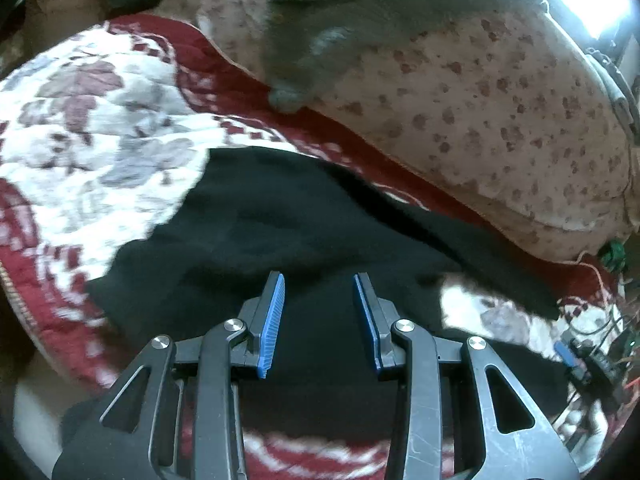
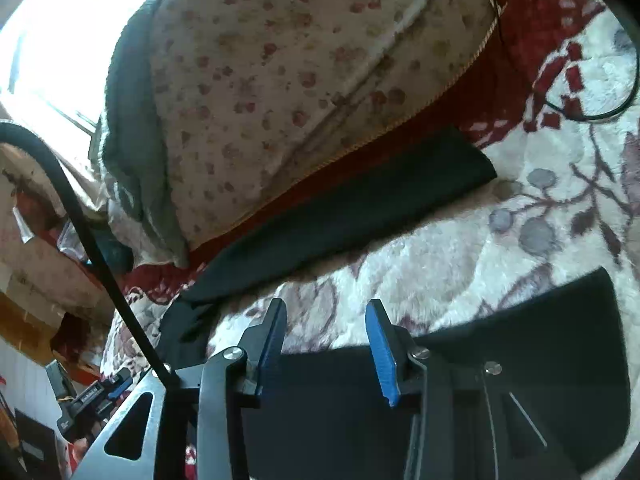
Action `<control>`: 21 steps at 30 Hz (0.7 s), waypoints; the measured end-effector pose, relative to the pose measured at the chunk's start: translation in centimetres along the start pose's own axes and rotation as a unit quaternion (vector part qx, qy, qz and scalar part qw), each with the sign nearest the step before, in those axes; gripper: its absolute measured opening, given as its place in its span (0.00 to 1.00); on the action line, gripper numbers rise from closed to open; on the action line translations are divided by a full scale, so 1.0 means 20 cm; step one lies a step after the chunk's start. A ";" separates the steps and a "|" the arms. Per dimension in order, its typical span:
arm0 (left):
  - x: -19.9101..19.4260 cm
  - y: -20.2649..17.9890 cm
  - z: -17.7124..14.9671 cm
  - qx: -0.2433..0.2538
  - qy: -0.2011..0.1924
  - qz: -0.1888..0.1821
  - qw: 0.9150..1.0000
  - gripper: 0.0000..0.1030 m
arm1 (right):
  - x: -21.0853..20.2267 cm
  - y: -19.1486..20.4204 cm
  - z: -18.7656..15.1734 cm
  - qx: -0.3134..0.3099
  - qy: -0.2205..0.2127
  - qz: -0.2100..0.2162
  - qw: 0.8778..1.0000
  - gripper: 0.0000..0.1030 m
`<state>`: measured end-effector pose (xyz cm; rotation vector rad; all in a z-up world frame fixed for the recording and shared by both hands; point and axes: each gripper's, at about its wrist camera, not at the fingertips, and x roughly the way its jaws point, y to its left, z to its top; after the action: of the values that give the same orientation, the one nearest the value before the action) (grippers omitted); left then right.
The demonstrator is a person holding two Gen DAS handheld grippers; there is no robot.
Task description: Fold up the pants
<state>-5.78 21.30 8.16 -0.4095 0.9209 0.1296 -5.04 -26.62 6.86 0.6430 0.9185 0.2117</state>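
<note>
Black pants (image 1: 280,220) lie spread on a red and white floral bedspread (image 1: 100,120). My left gripper (image 1: 319,280) is open and empty, hovering over the wide upper part of the pants. In the right wrist view one black leg (image 2: 360,204) stretches away along the red border, and the other leg (image 2: 520,340) lies under and to the right of my right gripper (image 2: 326,308). My right gripper is open and empty, its tips over the bedspread (image 2: 440,248) between the two legs.
A rose-spotted blanket roll (image 1: 480,100) lies along the far side of the pants, also in the right wrist view (image 2: 280,80). A grey garment (image 1: 340,40) rests on it. Cables and electronics (image 1: 592,356) sit at the bed's right edge. A black cable (image 2: 80,220) hangs at left.
</note>
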 end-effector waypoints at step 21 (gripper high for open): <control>0.69 -0.26 0.36 -0.064 0.090 -0.030 0.993 0.34 | 0.25 -0.16 0.23 0.060 0.008 0.002 0.998 0.49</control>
<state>9.39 18.56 2.56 -0.5740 1.0802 0.0988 1.31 -29.08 3.62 0.7544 0.9506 0.1672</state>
